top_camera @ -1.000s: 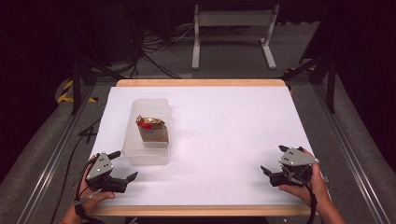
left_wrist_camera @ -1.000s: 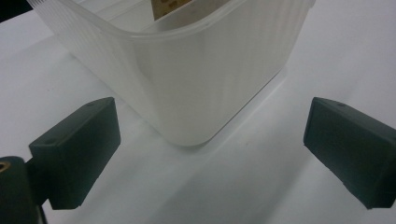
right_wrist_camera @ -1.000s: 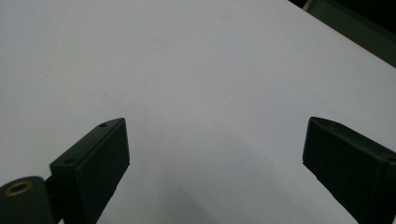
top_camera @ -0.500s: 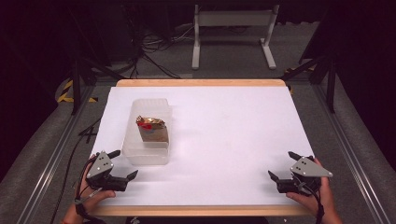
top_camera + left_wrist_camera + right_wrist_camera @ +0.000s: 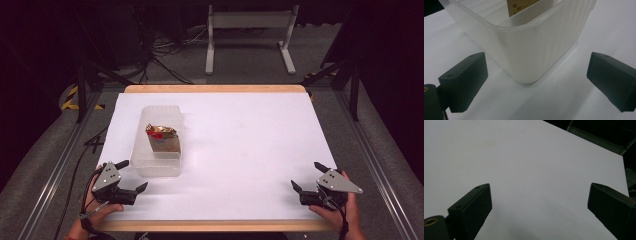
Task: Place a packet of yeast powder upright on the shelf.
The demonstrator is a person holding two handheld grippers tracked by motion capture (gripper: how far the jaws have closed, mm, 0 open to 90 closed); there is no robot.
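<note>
While both jaw pairs were spread wide, the left gripper [image 5: 131, 176] was held just beside the plastic tub [image 5: 159, 160], the right gripper [image 5: 306, 176] well apart.

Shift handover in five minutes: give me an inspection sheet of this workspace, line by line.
Surface: white table top with a wooden edge, flat and clean.
Job's things: translucent plastic container on the left half, open-topped; a gold foil packet with a red mark stands inside it.
Clutter: nothing seen.
Grippers: left gripper open, its jaws aimed at the container's near corner, not touching; right gripper open over bare table at the near right corner.
Cables: black cable beside the table's left edge; more cables on the floor behind.
Surroundings: grey floor, white stand beyond the table, dark backdrop.
</note>
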